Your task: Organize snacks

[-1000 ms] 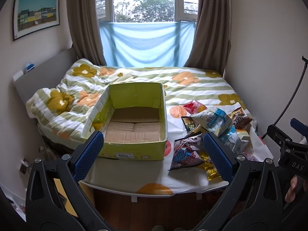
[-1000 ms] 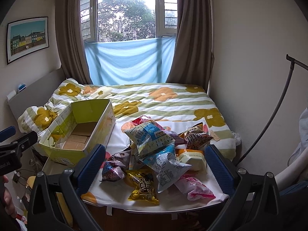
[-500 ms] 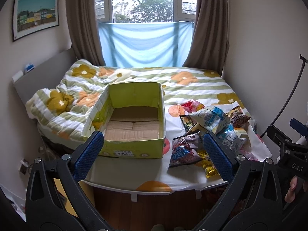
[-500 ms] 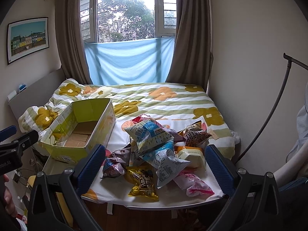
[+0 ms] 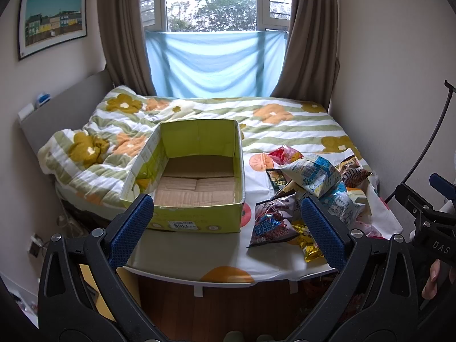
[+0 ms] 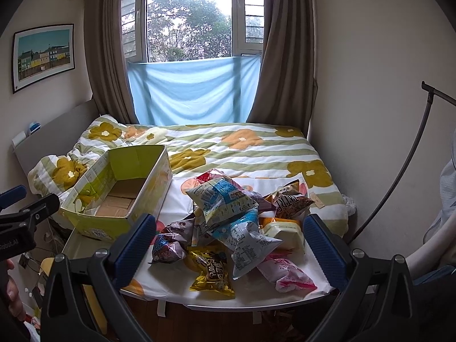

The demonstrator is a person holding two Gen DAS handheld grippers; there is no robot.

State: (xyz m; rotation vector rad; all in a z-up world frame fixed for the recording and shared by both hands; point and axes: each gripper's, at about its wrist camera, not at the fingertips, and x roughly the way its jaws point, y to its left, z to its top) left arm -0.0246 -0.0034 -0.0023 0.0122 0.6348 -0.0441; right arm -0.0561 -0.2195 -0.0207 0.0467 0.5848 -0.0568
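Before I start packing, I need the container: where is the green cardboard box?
The green cardboard box sits open on the table's left part, at the bed's foot, with the snack pile just to its right.

Both claws held spread apart, nothing between their blue pads.

The left claw (image 5: pixel 227 223) points toward twelve o'clock, jaws wide; the right claw (image 6: pixel 230 242) is level beside it at its three o'clock, equally wide. A fingertip (image 5: pixel 433 270) grips the right handle; a thumb (image 6: pixel 12 296) shows at the left handle.
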